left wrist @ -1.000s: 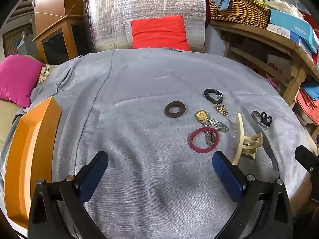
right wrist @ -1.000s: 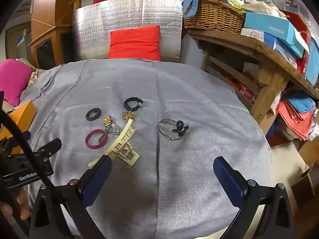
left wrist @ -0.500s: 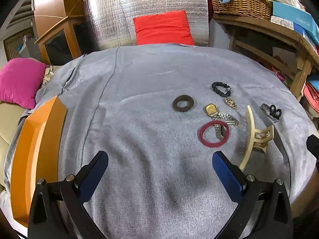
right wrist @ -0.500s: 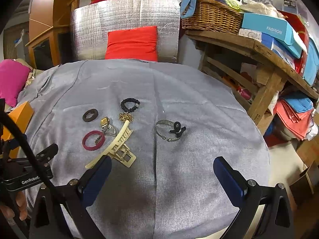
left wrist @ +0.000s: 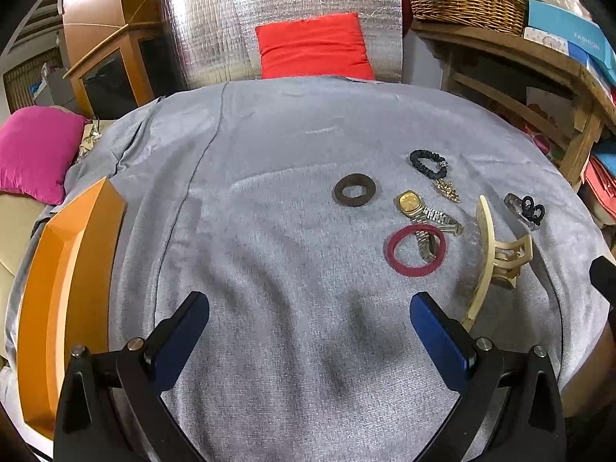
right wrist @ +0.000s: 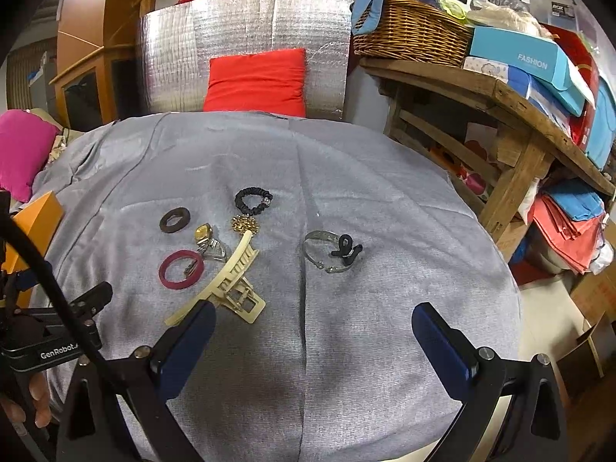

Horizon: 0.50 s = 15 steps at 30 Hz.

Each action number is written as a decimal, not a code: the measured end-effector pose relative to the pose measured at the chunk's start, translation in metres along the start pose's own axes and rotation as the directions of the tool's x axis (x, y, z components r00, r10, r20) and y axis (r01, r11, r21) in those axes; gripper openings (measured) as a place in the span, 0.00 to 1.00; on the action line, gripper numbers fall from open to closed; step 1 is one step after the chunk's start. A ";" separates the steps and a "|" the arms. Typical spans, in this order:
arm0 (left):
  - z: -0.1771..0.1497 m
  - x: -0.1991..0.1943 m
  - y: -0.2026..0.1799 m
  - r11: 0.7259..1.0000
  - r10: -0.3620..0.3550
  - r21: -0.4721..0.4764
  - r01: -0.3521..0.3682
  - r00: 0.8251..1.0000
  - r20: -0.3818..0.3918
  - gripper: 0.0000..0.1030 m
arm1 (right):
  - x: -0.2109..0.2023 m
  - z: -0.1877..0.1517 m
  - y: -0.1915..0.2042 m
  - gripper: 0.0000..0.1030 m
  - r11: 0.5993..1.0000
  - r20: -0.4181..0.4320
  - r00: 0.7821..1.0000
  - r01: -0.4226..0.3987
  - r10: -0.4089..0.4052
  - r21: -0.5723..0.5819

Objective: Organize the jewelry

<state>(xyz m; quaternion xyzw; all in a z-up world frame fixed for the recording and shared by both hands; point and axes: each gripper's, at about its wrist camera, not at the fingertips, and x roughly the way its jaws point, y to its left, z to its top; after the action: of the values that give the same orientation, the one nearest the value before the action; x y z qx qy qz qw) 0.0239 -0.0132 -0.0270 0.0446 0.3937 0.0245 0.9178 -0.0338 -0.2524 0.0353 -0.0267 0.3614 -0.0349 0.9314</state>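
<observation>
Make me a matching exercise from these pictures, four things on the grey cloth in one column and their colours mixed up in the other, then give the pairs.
Things:
1. hair claw
2. scrunchie
3. thin ring
4. tray

Colours:
A. orange
B. cream
C. black
D. dark red

Pairs: 1-B, 2-C, 3-D, 4-A

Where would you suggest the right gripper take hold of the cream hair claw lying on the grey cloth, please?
Probably across the hair claw's long curved spine near its middle, coming straight down from above. It lies on its side on the grey cloth, so the narrow spine should fit between the open right gripper's fingers. I would avoid the far tip, which lies close to the gold brooch and the watch.
</observation>
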 end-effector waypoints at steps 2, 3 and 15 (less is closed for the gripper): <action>0.000 -0.001 0.001 1.000 0.000 -0.003 0.000 1.000 0.004 1.00 | 0.000 0.000 0.001 1.00 1.000 -0.001 1.000 0.001 -0.001 -0.002; 0.000 -0.001 0.001 1.000 0.001 -0.005 -0.001 1.000 0.005 1.00 | 0.000 0.000 0.001 1.00 1.000 0.000 1.000 0.001 -0.001 -0.003; 0.000 -0.004 -0.001 1.000 -0.014 0.003 0.014 1.000 0.014 1.00 | 0.002 -0.001 0.000 1.00 1.000 -0.001 1.000 0.008 -0.008 -0.003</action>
<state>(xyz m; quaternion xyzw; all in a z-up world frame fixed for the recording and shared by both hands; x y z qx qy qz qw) 0.0209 -0.0143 -0.0246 0.0434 0.3873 0.0171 0.9208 -0.0331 -0.2524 0.0333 -0.0294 0.3620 -0.0384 0.9309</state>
